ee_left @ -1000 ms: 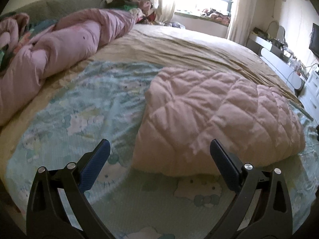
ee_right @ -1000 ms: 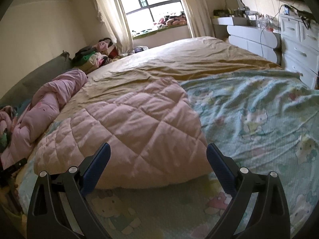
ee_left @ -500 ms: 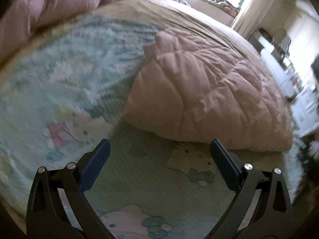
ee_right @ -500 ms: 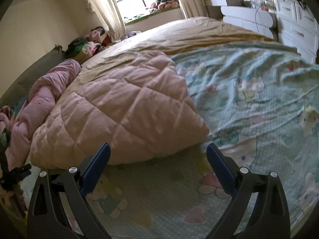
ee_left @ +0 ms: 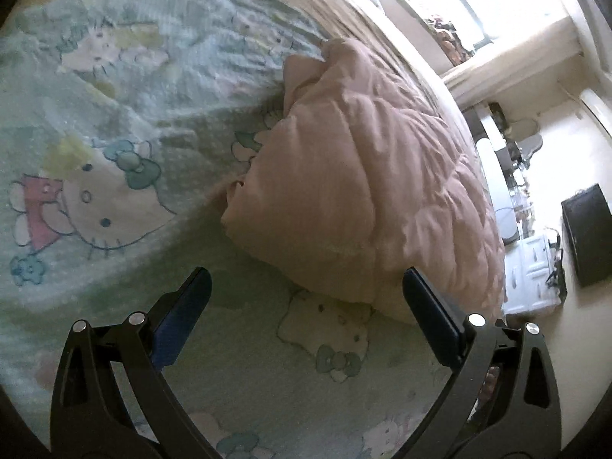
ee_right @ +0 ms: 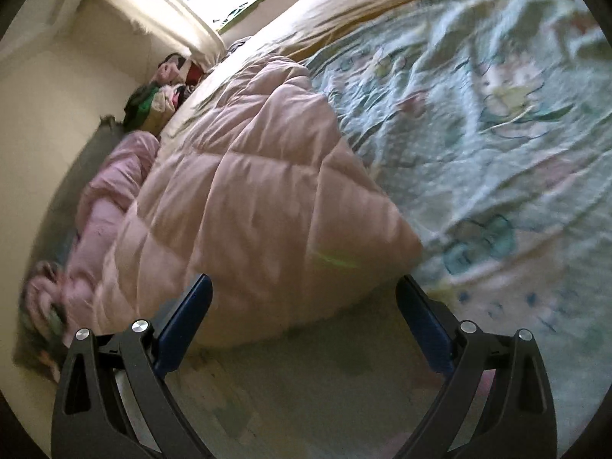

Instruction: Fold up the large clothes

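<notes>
A pale pink quilted garment lies folded in a puffy heap on the green cartoon-print bed sheet. It also shows in the right wrist view. My left gripper is open and empty, low over the sheet, just short of the garment's near left corner. My right gripper is open and empty, with the garment's near edge between and just beyond its fingertips. Neither gripper touches the garment.
A rolled pink duvet lies along the headboard side. A tan bedspread covers the far part of the bed. A pile of clothes sits by the window. White drawers and a black box stand beside the bed.
Both grippers have dropped lower and moved closer to the garment's near edge, each tilting so its view rolls. Both stay open. The garment has not moved.
</notes>
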The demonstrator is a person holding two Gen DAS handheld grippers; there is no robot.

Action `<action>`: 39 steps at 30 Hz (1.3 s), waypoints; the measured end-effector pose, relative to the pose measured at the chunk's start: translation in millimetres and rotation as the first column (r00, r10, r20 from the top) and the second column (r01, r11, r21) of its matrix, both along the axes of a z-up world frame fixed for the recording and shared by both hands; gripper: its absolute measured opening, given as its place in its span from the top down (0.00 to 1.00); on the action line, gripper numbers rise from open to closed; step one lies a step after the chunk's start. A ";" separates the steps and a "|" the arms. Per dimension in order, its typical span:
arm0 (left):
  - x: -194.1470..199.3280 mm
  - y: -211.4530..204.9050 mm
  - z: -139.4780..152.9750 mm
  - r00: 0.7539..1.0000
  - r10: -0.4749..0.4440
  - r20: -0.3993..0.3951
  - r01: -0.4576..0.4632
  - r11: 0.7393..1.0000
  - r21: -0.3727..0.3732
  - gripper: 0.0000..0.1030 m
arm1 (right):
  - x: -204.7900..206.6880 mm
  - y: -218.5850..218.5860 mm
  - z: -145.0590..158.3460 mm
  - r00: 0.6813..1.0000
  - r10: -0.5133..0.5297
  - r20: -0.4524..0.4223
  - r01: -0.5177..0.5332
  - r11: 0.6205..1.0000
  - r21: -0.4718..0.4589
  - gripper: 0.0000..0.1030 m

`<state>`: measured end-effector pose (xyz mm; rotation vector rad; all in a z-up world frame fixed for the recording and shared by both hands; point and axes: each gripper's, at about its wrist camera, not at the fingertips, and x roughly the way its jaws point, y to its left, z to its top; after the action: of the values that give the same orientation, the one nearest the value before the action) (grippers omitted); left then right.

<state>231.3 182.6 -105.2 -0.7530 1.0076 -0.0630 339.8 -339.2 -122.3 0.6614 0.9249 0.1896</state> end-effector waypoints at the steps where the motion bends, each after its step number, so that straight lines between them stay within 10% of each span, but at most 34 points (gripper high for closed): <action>1: 5.0 0.6 -3.6 1.000 0.001 -0.008 -0.002 1.000 -0.018 0.09 | 7.8 -1.7 -2.8 1.000 -0.003 -0.008 0.003 1.000 0.022 0.06; 9: 33.7 7.5 -15.3 1.000 0.010 -0.016 -0.012 0.989 -0.147 0.08 | 49.9 -12.9 -17.0 0.998 0.017 -0.068 -0.007 0.990 0.139 0.04; 16: 64.4 11.7 -43.4 0.999 0.009 -0.043 -0.025 0.924 -0.381 0.08 | 63.8 -19.8 -22.7 0.998 0.033 -0.059 -0.022 0.984 0.180 0.04; 21: 79.8 9.1 -44.5 0.999 0.016 -0.031 -0.026 0.928 -0.371 0.08 | 66.8 -16.0 -20.1 1.000 0.016 -0.009 -0.014 0.988 0.151 0.05; 26: 84.2 -4.1 -15.6 0.998 -0.009 0.062 0.020 0.986 -0.168 0.34 | 65.1 1.6 0.9 0.995 0.059 0.084 -0.064 0.996 0.060 0.50; 30: 85.5 -22.3 19.9 0.988 -0.080 0.134 0.077 0.997 0.028 0.55 | 56.6 27.1 35.1 0.982 0.106 0.153 -0.087 0.988 -0.125 0.62; 39: 71.0 -72.6 84.0 0.939 -0.240 0.246 0.126 0.907 0.402 0.63 | 2.4 128.6 127.4 0.836 0.378 0.397 -0.117 0.831 -0.544 0.73</action>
<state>302.3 110.0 -21.2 -0.2763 0.7729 -0.1349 342.3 -210.6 5.1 -0.0184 0.5219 0.3277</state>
